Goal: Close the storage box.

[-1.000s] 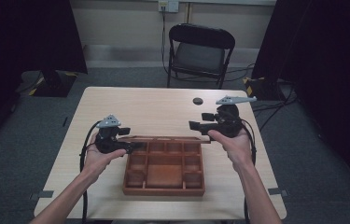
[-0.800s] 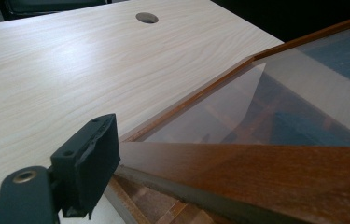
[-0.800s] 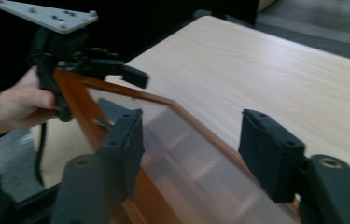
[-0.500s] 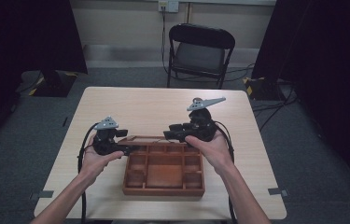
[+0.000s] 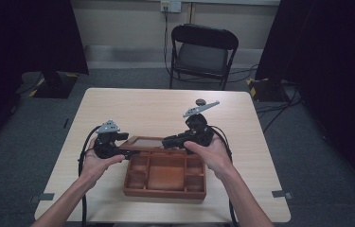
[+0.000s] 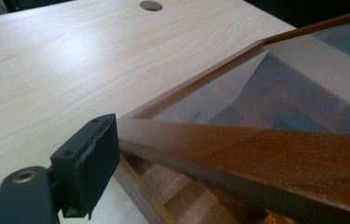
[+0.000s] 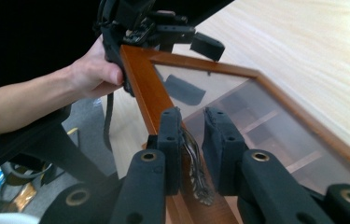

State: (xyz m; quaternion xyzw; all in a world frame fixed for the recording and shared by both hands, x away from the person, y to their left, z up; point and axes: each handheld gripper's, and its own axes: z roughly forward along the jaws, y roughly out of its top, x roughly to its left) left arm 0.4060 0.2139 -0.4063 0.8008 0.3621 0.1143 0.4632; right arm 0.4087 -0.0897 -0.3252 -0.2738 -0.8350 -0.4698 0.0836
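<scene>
Two claws work a wooden compartment box (image 5: 164, 175) near the front of the pale counter (image 5: 142, 109). The left claw (image 5: 127, 152) clamps the front rail of its glass-paned lid (image 5: 147, 142), which is tilted up off the box. The right claw (image 7: 192, 140) sits narrow, its jaws straddling the lid's wooden frame beside a small metal clasp (image 7: 196, 177); whether it grips, I cannot tell. No writing is readable anywhere. A folding chair (image 5: 202, 52) stands beyond the counter.
</scene>
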